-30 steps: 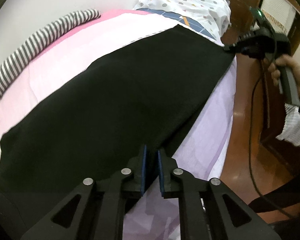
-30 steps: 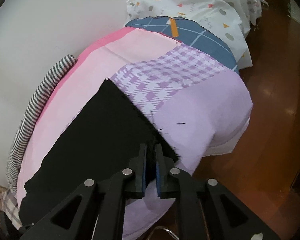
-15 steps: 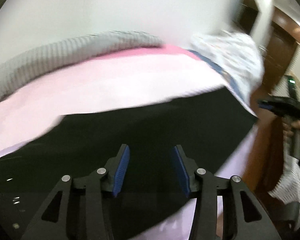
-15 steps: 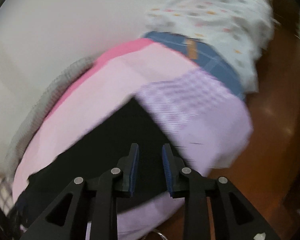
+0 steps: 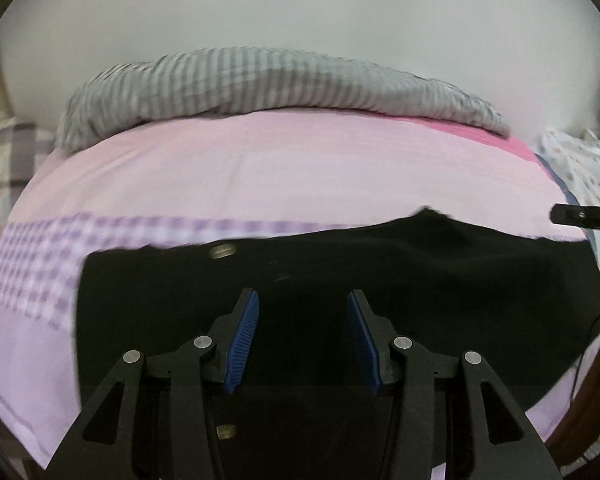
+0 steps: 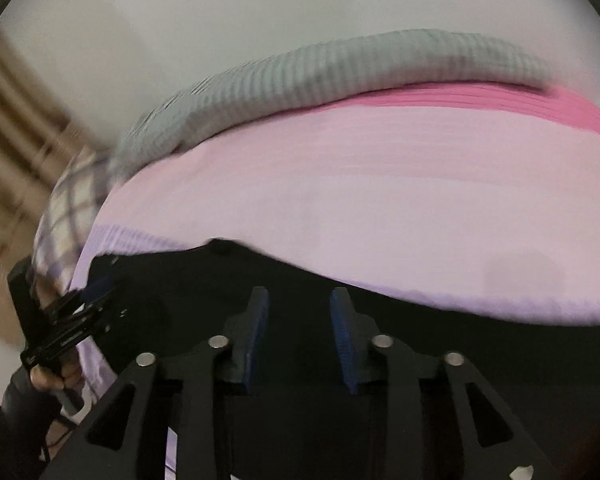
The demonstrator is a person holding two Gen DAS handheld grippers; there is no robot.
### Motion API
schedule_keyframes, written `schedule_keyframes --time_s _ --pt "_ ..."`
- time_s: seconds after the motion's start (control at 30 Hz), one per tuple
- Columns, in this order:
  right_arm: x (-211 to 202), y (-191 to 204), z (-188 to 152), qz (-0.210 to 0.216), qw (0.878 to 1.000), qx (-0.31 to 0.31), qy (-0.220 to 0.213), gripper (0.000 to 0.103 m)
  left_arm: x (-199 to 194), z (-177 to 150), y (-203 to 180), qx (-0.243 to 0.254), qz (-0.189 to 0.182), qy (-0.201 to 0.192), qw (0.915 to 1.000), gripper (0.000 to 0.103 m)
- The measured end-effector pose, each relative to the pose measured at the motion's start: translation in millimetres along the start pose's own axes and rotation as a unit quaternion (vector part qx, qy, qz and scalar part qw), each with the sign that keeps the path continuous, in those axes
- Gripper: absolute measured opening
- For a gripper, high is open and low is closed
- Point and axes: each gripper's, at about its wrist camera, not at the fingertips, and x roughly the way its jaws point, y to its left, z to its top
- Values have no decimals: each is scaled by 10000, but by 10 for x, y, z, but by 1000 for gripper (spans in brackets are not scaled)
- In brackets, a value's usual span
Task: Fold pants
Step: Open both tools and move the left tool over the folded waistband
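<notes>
Both hand-held grippers have swung round since the earlier frame, from the pants' edge to face across the bed, letting go of the cloth. Beyond them the bed (image 5: pixel 260 160) spreads in pink and lilac, a checked purple band ahead and left of the left hand-held gripper (image 5: pixel 302 340), with a grey striped blanket (image 5: pixel 280 84) along its far side by the wall. The black pants (image 5: pixel 420 280) lie flat on the bed directly beneath and ahead of both. The left one's blue pads stand parted, nothing between them. The right hand-held gripper (image 6: pixel 299 340) has just been opening its jaws; they gape empty above the pants. A metal button (image 5: pixel 222 251) shows just ahead of the left one.
</notes>
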Motion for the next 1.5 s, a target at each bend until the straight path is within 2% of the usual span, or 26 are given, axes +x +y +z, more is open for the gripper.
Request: schedule_keyframes --time_s 0.13,0.2,0.4,0.43,0.47,0.5,0.6,0.83,0.93,1.03,1.1,1.13,1.27,1.5 --pt "514 446 250 215 9969 -597 471 34 -45 -103 248 -204 148 50 9997 47" --pt "748 611 322 313 9938 -789 716 34 -52 -179 356 -315 84 98 9994 47" --pt "1238 810 376 467 9871 -923 1225 35 -63 -367 438 -312 -94 214 9992 47" --pt "1285 828 386 487 9860 -957 1275 33 -49 -394 444 -286 -98 256 9992 47" --pt "1331 850 388 527 9852 -982 1305 24 -31 -425 448 -244 -100 299 9992 47" --pt "1363 863 394 532 9849 -991 1313 13 -11 -440 439 -199 -94 326 9992 47" --pt "1337 882 448 484 9871 -994 1158 9 -15 -510 394 -2 -9 328 9995 47" --pt "1430 879 539 77 9912 -967 899 6 -57 -608 445 -170 -180 312 9992 47" --pt "1479 843 584 68 9929 -828 850 6 -71 -617 445 -133 -214 328 9991 47" --pt "1444 857 580 45 9926 -887 828 14 -79 -626 431 -93 -192 328 9992 47" --pt "1323 820 596 36 9953 -700 662 25 -81 -635 430 -121 -181 339 9992 47" --pt "1245 797 597 17 9964 -629 564 26 -86 -644 430 -135 -179 335 9992 47" --pt "917 755 527 -108 9980 -573 248 27 -100 -669 418 -100 -144 308 9994 47" --pt "711 496 81 -309 9987 -178 366 27 -122 -692 419 -172 -112 305 9993 47"
